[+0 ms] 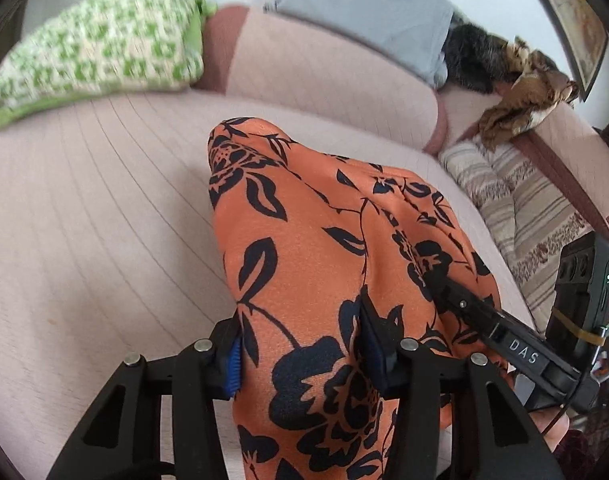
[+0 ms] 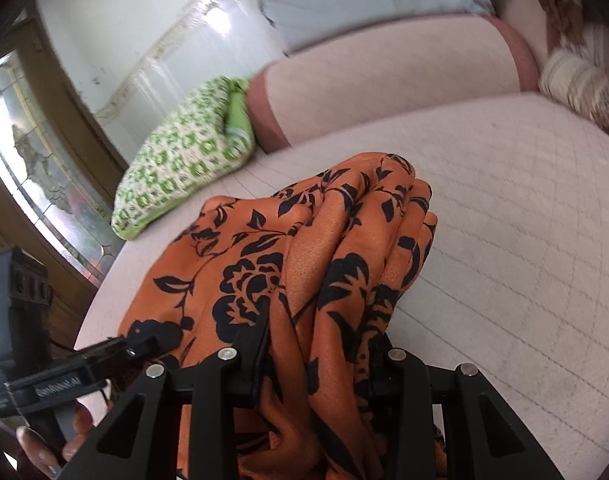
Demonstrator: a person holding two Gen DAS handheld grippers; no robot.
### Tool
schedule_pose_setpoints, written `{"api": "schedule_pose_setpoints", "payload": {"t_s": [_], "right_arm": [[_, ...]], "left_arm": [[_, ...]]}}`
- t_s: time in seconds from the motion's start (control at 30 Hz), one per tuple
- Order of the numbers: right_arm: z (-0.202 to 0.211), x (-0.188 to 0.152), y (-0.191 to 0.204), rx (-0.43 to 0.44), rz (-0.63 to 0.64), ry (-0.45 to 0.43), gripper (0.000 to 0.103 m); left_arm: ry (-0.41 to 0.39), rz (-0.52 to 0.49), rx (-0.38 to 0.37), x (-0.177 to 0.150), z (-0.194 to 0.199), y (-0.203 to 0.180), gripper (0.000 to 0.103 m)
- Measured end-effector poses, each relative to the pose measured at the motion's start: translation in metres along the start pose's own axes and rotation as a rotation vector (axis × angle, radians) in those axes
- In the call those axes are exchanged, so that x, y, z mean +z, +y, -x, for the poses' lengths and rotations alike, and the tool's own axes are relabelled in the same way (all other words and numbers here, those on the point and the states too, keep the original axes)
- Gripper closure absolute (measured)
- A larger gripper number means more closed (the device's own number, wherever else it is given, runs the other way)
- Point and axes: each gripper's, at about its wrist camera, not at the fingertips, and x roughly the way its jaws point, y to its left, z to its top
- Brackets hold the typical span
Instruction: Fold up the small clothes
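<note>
Pink bed (image 1: 84,208) carried the orange floral garment (image 1: 324,240) near the green pillow (image 1: 96,56); left gripper (image 1: 300,356) and right gripper (image 2: 320,356) apparently pinched its soft, slippery bunched edge.

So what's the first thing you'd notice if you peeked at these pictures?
The bright orange cloth with black flowers jumps out first, bunched up in the middle over the pale pink sofa seat. Both the left gripper and the right gripper have a fold of it pinched between their black fingers. Next you'd spot the green and white patterned cushion lying at the back of the seat, to the left.
</note>
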Motion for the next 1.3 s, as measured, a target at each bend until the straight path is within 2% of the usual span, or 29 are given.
{"api": "schedule_pose_setpoints", "payload": {"t_s": [0.1, 0.2, 0.43, 0.7, 0.93, 1.03, 1.13, 1.2, 1.27, 1.3], "right_arm": [[-0.002, 0.003, 0.018, 0.039, -0.001, -0.027, 0.066], [-0.015, 0.002, 0.035, 0.065, -0.006, -0.005, 0.066], [-0.026, -0.004, 0.056, 0.101, 0.036, 0.048, 0.066], [-0.03, -0.015, 0.059, 0.091, 0.038, 0.091, 0.066], [-0.043, -0.026, 0.053, 0.09, -0.013, 0.175, 0.066], [-0.046, -0.03, 0.051, 0.076, -0.012, 0.196, 0.066], [-0.05, -0.033, 0.043, 0.075, -0.034, 0.224, 0.065], [-0.053, -0.035, 0.037, 0.069, -0.057, 0.242, 0.058], [-0.052, -0.036, 0.034, 0.058, -0.075, 0.258, 0.042], [-0.049, -0.037, 0.034, 0.036, -0.069, 0.263, 0.04]], "left_arm": [[-0.053, -0.022, 0.056, 0.009, 0.021, 0.006, 0.053], [-0.062, -0.024, 0.101, 0.011, 0.033, 0.015, 0.053], [-0.034, -0.002, 0.112, 0.004, 0.048, 0.043, 0.053], [-0.009, -0.01, 0.139, -0.005, 0.046, 0.045, 0.053], [0.03, -0.007, 0.18, -0.018, 0.04, 0.044, 0.053], [0.025, -0.037, 0.209, -0.022, 0.04, 0.039, 0.052], [0.03, -0.06, 0.251, -0.026, 0.036, 0.035, 0.046], [0.049, -0.059, 0.288, -0.027, 0.031, 0.035, 0.038], [0.058, -0.049, 0.315, -0.03, 0.027, 0.038, 0.03], [0.052, -0.046, 0.323, -0.031, 0.027, 0.038, 0.026]]}}
